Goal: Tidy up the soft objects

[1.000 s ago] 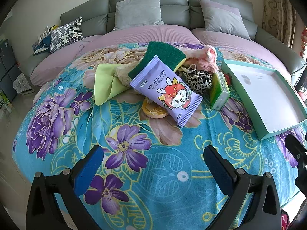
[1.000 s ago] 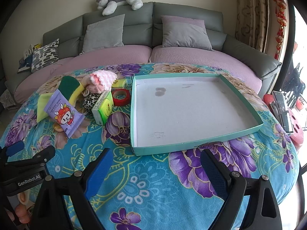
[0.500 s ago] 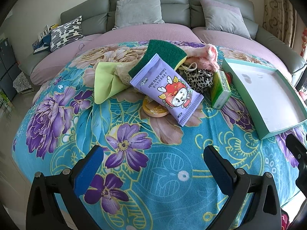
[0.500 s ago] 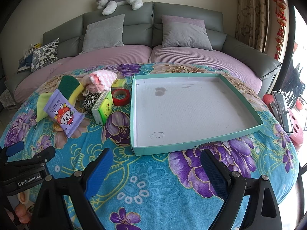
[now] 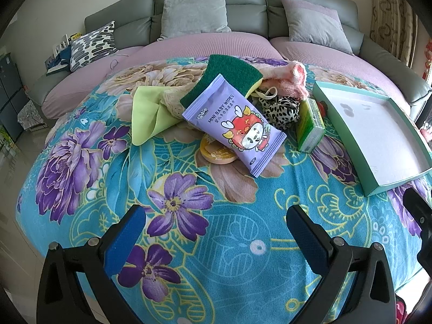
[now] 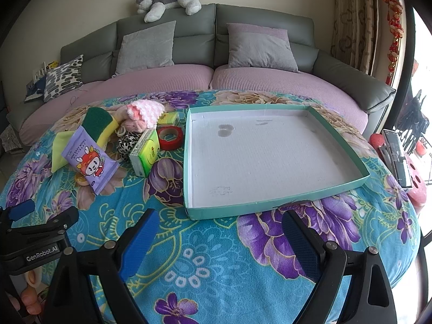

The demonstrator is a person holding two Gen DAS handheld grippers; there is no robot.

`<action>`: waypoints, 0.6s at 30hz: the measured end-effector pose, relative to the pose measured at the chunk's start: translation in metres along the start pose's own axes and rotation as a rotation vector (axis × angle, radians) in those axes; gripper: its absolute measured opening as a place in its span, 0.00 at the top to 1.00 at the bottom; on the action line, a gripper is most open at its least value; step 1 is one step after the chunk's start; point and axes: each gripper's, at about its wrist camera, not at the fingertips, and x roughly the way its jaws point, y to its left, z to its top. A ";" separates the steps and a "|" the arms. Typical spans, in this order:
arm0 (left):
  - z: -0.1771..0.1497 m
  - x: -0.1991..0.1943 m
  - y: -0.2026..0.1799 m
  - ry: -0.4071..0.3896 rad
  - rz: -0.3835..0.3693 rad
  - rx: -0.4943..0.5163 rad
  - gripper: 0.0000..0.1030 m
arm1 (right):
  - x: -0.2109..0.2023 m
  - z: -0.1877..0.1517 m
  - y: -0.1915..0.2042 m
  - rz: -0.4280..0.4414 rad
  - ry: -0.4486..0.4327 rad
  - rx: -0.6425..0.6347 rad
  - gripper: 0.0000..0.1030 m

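Observation:
A pile lies on the floral blue cloth: a purple baby-wipes pack (image 5: 234,124) (image 6: 89,159), a green-yellow sponge (image 5: 224,77) (image 6: 98,120), a lime cloth (image 5: 147,113), a pink knitted piece (image 5: 293,79) (image 6: 144,113), a leopard scrunchie (image 5: 280,109), and a green tissue box (image 5: 309,125) (image 6: 144,152). An empty teal tray (image 5: 348,148) (image 6: 243,212) lies to the right. My left gripper (image 5: 216,237) is open and empty, short of the pile. My right gripper (image 6: 218,237) is open and empty before the tray's near rim.
A red tape roll (image 6: 170,137) lies between the pile and the tray. An orange round disc (image 5: 216,152) sits under the wipes pack. A grey sofa (image 6: 216,51) with cushions curves behind. A remote (image 6: 398,156) lies at the far right.
The left gripper has shifted very slightly; the view of the pile has barely moved. The right gripper has not moved.

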 end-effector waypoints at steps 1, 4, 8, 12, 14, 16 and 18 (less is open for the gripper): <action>0.000 0.000 0.000 0.002 -0.001 0.001 0.00 | 0.000 0.000 0.000 0.000 -0.001 0.000 0.09; 0.000 0.000 -0.001 0.004 -0.005 0.002 0.00 | 0.000 0.000 0.001 -0.001 0.004 0.001 0.09; 0.002 -0.004 0.002 -0.008 -0.018 -0.009 0.00 | -0.002 0.000 0.001 -0.011 0.001 0.001 0.09; 0.011 -0.004 0.009 0.004 -0.072 -0.038 0.00 | -0.002 0.004 -0.001 0.016 0.002 0.021 0.08; 0.018 -0.002 0.014 0.002 -0.082 -0.050 0.00 | -0.003 0.009 0.000 0.042 -0.014 0.023 0.05; 0.028 -0.001 0.018 0.003 -0.081 -0.058 0.00 | -0.004 0.015 0.004 0.061 -0.036 0.014 0.00; 0.041 -0.001 0.024 0.003 -0.083 -0.075 0.00 | -0.008 0.025 0.009 0.078 -0.074 -0.002 0.00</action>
